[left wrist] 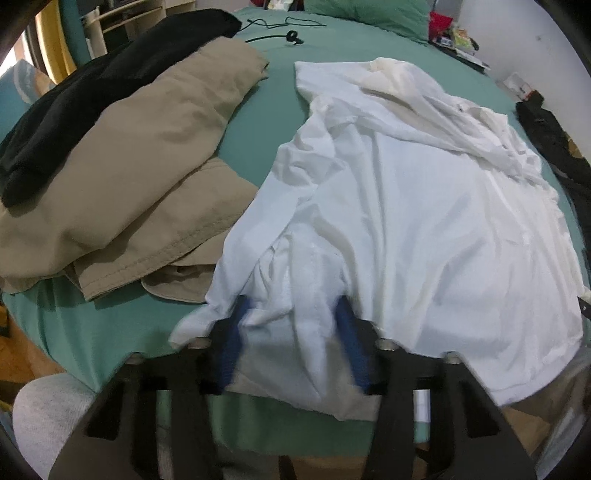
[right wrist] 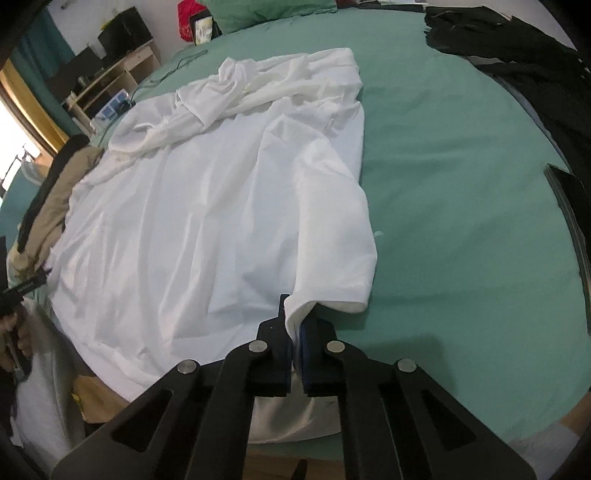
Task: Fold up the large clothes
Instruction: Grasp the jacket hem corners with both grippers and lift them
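A large white shirt (left wrist: pixel 424 206) lies spread and wrinkled on the green bed (left wrist: pixel 273 122); it also shows in the right wrist view (right wrist: pixel 207 206). My left gripper (left wrist: pixel 291 314) is open at the shirt's near left corner, with bunched white cloth lying between its blue-padded fingers (left wrist: pixel 234 332). My right gripper (right wrist: pixel 295 332) is shut on the shirt's near right corner, the cloth pinched between its blue pads at the bed's front edge.
A folded tan garment (left wrist: pixel 147 177) and a black garment (left wrist: pixel 92 96) lie stacked at the left of the bed. Black clothing (right wrist: pixel 517 55) lies at the far right. A black cable (left wrist: pixel 284 33) and a green pillow (left wrist: pixel 369 14) are at the head. A shelf (right wrist: pixel 110 85) stands beside the bed.
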